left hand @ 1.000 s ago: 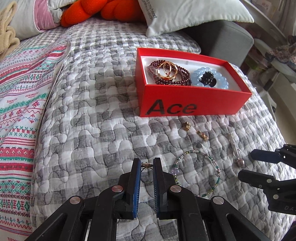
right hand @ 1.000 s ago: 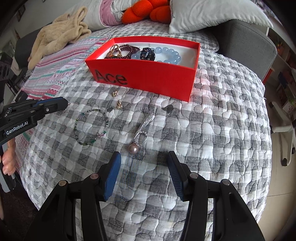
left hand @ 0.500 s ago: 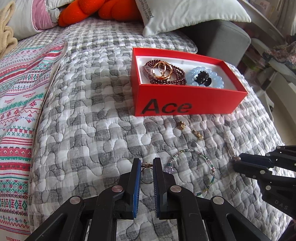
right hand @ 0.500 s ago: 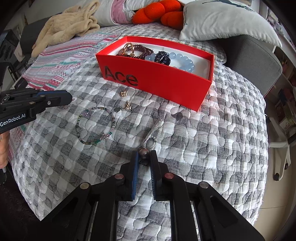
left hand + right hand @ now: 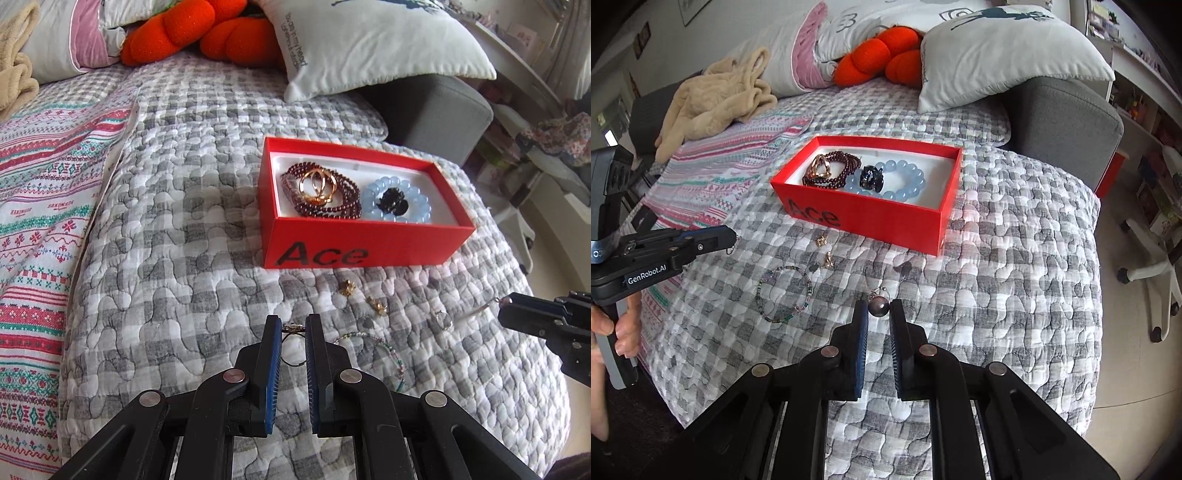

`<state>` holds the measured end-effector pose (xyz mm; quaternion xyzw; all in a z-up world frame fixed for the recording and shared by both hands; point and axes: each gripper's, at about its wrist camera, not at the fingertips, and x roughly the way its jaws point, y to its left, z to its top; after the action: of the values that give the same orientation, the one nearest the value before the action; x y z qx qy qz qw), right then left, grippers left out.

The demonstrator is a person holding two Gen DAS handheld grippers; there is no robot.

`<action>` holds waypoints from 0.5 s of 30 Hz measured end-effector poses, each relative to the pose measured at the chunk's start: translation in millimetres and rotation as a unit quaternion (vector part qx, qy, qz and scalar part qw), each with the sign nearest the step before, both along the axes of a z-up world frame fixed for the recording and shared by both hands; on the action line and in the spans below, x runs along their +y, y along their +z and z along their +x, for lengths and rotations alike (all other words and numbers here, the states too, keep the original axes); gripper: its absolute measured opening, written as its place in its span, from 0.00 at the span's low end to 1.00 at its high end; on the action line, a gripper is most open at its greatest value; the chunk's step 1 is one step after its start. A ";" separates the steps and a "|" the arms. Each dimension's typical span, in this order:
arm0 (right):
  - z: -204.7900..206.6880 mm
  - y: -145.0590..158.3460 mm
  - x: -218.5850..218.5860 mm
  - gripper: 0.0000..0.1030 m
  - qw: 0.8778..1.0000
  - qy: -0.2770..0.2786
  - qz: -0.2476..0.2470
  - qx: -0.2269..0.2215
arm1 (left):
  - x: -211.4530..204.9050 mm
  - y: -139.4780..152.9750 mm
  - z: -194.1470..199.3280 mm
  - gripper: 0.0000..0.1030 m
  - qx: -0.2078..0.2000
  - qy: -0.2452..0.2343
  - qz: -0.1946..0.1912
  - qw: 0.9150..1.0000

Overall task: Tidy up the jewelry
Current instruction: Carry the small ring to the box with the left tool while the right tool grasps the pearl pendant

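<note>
Quilt (image 5: 1015,280) lies bare right of red box (image 5: 886,225) (near bed edge).

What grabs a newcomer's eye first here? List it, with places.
The red box marked Ace sits mid-quilt, holding a garnet bracelet and a blue bead bracelet. Nearer, the right gripper pinches a dark pearl pendant, and the left gripper holds a small ring.

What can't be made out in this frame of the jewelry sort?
- Ring in the left gripper: left wrist view, its lower loop runs behind the fingers.
- Pearl pendant in the right gripper: right wrist view, chain mostly hidden below the pearl.
- Two gold earrings: too small to tell their design.
- Beaded bracelet: left wrist view, partly behind the gripper.
</note>
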<state>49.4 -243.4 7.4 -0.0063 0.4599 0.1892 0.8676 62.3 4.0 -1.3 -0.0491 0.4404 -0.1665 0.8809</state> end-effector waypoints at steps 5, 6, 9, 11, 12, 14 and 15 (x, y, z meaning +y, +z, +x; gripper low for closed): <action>6.5 13.9 -5.8 0.12 0.999 -0.013 0.031 -0.010 | 0.4 10.0 7.9 0.07 -0.009 0.009 -0.026 1.000; 8.8 15.9 -6.2 0.12 0.999 -0.016 0.036 -0.012 | 0.3 11.7 10.0 0.07 -0.010 0.011 -0.032 0.999; 16.5 22.6 -8.5 0.12 0.998 -0.024 0.055 -0.015 | -1.3 16.7 15.4 0.07 -0.015 0.014 -0.050 0.999; 19.7 25.0 -7.9 0.12 0.998 -0.026 0.064 -0.015 | -2.9 18.2 18.4 0.07 -0.016 0.017 -0.059 0.998; 20.3 25.3 -6.9 0.12 0.997 -0.025 0.065 -0.014 | -3.9 18.5 19.4 0.07 -0.015 0.018 -0.063 0.998; 21.0 24.2 -4.0 0.12 0.998 -0.023 0.062 -0.012 | -6.8 17.6 21.3 0.07 -0.012 0.017 -0.066 0.998; 22.1 23.5 -2.3 0.12 0.998 -0.021 0.062 -0.010 | -8.8 17.1 22.5 0.07 -0.011 0.014 -0.065 0.998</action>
<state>71.5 -245.7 30.9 0.0558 0.4389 0.1989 0.8745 84.9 -4.9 15.8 -0.1106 0.4185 -0.1827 0.8827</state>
